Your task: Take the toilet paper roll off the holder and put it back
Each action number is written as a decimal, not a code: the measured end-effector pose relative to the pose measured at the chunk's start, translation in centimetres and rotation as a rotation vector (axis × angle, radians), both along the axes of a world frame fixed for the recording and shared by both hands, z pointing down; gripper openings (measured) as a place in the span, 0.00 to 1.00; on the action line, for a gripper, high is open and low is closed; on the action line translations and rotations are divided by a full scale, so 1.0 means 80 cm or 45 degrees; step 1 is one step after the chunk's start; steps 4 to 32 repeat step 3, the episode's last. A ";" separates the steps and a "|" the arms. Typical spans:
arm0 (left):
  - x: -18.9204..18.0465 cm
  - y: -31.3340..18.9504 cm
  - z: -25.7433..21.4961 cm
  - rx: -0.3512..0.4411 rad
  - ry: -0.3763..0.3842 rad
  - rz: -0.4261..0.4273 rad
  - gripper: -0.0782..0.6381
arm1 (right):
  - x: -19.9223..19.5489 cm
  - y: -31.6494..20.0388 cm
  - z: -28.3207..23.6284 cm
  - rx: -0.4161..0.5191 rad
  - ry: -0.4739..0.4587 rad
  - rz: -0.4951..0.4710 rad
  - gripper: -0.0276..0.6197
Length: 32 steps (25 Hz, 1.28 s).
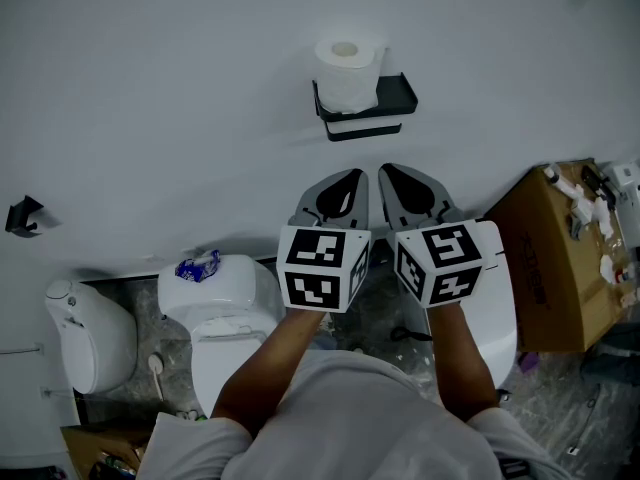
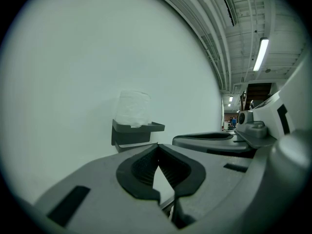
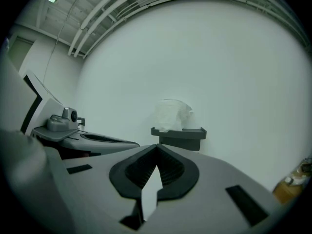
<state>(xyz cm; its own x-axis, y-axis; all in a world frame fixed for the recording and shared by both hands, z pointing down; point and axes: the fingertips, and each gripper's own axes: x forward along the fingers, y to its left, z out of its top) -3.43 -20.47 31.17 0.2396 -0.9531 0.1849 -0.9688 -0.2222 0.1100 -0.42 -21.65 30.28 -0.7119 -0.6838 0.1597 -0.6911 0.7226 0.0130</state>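
In the head view, the toilet paper roll (image 1: 347,71) is seen standing on end on the wall holder (image 1: 397,92), axis vertical (core hole upward). The left gripper (image 1: 355,176) and right gripper (image 1: 388,172) are held side by side below it, seemingly readied for a reach. In the left gripper view, the jaws are pressed together on nothing. In the right gripper view, they are likewise closed and empty.

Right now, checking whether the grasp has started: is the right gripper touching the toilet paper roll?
Apart. The head view shows bare wall between the right gripper and the toilet paper roll on its holder. Its jaws are shut, empty.
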 end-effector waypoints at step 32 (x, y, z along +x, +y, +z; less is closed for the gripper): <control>0.000 0.001 0.002 -0.003 0.000 0.000 0.11 | 0.000 0.001 0.002 -0.004 0.002 -0.002 0.05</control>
